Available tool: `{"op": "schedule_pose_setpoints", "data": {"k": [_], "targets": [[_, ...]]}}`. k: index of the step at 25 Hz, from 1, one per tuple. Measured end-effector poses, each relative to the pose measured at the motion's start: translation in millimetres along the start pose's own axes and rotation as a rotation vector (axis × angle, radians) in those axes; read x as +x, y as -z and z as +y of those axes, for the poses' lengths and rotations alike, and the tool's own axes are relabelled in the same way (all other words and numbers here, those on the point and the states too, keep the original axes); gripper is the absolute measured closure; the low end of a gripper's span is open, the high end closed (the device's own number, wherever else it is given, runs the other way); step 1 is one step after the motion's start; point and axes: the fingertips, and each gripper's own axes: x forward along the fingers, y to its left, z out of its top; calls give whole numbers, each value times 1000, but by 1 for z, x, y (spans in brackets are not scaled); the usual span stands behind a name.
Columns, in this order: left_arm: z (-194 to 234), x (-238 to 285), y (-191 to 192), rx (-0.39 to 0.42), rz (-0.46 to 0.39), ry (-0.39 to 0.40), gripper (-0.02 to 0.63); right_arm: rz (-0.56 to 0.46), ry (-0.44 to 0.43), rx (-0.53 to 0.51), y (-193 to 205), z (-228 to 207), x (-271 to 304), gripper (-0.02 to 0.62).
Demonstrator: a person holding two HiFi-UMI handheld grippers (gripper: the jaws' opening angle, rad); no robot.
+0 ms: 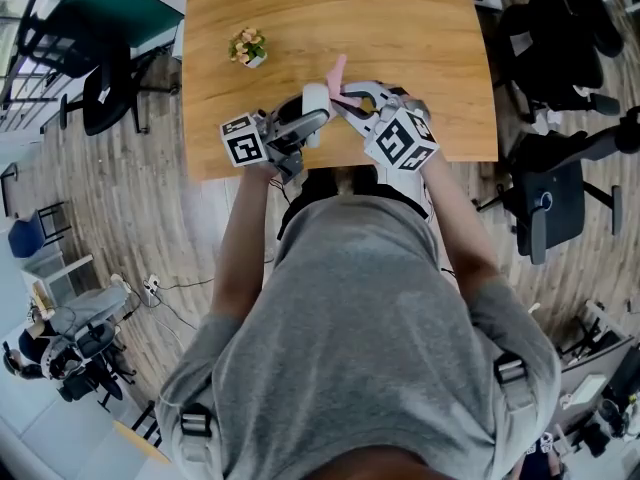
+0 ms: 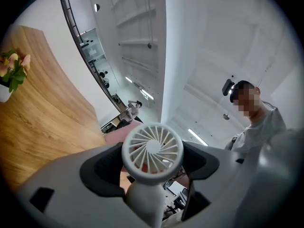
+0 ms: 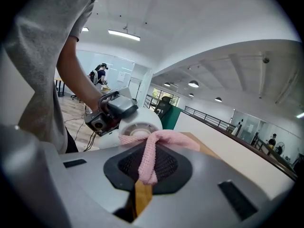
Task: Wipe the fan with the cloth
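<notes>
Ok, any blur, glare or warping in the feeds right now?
Head view: evenly lit and sharp, but fisheye bows the edges of the wooden table. Left gripper view: handheld fan grille crisp, its handle near the lens soft, room tilted. Right gripper view: pink cloth sharp, corners black, no glare.

Small white plastic fan with radial-spoked grille (image 2: 153, 150), pink knitted cloth (image 3: 152, 151), honey-brown wood-grain table top (image 1: 330, 28), plain grey T-shirt (image 1: 370, 318), pink-yellow flowers with green leaves (image 1: 247, 46)
</notes>
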Motion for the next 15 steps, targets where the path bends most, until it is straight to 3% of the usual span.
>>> {"op": "schedule_pose_setpoints", "data": {"k": [9, 15], "targets": [[-19, -4, -22, -35, -143, 104, 236, -33, -52, -25, -22, 19, -8, 574], [-19, -2, -23, -20, -137, 98, 236, -63, -55, -65, -37, 24, -19, 574]]}}
